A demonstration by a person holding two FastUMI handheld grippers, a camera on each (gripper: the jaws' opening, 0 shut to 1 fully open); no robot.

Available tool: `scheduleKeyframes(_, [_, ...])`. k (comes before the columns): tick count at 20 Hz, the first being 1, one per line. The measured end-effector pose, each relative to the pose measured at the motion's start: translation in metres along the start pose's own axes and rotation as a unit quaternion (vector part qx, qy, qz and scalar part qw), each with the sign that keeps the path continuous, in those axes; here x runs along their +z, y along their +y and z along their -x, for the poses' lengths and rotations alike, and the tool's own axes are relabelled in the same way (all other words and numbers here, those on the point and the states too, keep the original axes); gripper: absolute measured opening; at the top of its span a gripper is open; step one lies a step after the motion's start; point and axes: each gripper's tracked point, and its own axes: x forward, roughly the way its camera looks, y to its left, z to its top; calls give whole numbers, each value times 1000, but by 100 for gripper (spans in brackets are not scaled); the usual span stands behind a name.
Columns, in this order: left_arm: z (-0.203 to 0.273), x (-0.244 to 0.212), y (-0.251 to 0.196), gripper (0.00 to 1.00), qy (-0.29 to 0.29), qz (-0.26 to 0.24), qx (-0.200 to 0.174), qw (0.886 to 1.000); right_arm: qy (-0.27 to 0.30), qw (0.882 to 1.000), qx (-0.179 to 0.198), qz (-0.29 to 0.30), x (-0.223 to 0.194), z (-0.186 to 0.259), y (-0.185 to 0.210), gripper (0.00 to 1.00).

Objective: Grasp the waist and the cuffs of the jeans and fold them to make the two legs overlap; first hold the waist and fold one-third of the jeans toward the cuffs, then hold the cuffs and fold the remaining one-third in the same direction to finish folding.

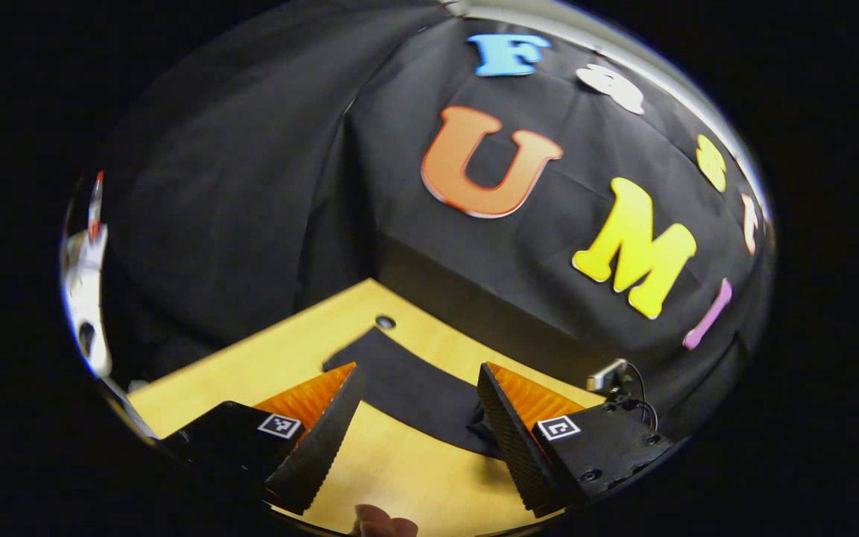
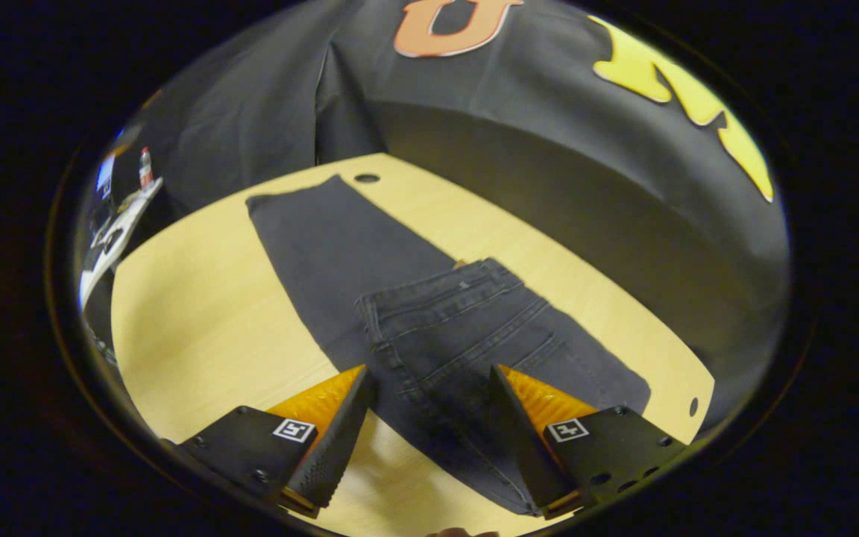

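Jeans (image 2: 429,328) lie flat on the bench (image 2: 198,313), waist part folded over the legs, cuffs near the far edge by a hole (image 2: 366,178). Right tool (image 2: 429,384) hangs over them, fingers wide apart, holding nothing. Left tool (image 1: 418,380) is wide apart too, empty.
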Motion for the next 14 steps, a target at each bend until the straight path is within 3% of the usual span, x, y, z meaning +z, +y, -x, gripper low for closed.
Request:
scheduleKeyframes(2, [-27, -10, 16, 99, 36, 111, -7, 993, -38, 999, -9, -19, 17, 27, -18, 97])
scheduleKeyframes(3, [-41, -15, 28, 99, 50, 169, -5, 984, -57, 998, -15, -27, 25, 40, -28, 96])
scheduleKeyframes(6, [-82, -27, 50, 99, 69, 279, 1, 958, -104, 992, -27, -63, 40, 84, -53, 97])
scheduleKeyframes(12, [-126, -49, 85, 99, 88, 322, 40, 942, -187, 970, -91, -128, 55, 165, -113, 96])
scheduleKeyframes(14, [-138, -55, 90, 99, 91, 335, 46, 937, -216, 957, -111, -157, 60, 193, -127, 96])
